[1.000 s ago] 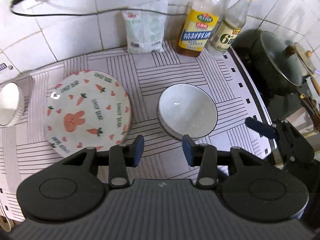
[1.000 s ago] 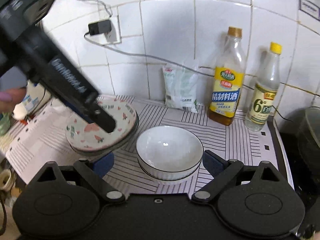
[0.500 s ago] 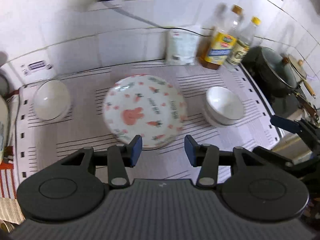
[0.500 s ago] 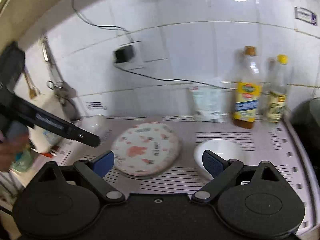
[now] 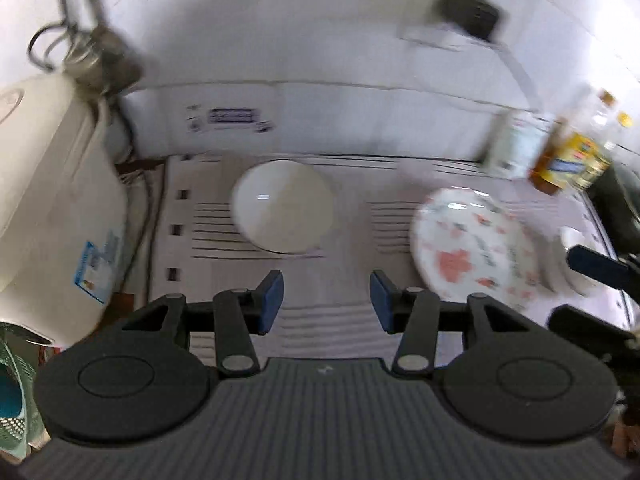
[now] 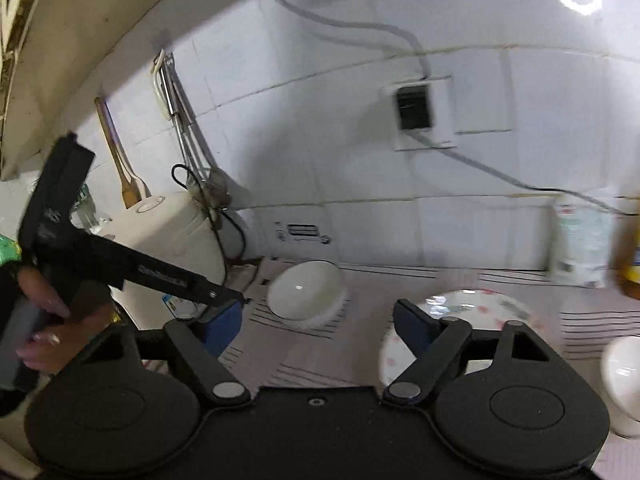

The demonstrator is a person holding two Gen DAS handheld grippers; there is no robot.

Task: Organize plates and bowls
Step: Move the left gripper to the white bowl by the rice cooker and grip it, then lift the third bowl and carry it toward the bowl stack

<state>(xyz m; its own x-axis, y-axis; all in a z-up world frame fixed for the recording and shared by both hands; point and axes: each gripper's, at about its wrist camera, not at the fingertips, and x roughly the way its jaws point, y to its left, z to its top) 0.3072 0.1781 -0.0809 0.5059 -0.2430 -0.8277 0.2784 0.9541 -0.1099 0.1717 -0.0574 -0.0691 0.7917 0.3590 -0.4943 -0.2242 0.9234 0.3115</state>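
Both the left hand-held gripper (image 5: 326,300) and the right hand-held gripper (image 6: 318,322) are spread, holding nothing; left of the carrot plate (image 5: 476,246) sits a white bowl (image 5: 283,206) (upside down).

On the striped countertop mat (image 5: 320,320), a plain white bowl (image 5: 284,206) sits left of the carrot-patterned plate (image 5: 476,248); another white bowl (image 6: 624,380) lies farther right.

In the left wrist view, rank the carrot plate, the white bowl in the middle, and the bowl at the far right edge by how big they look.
1. carrot plate
2. white bowl, nearly as wide; the blur makes this close
3. far-right bowl, partly hidden by the right gripper and stretched by the fisheye, so its rank is unsure
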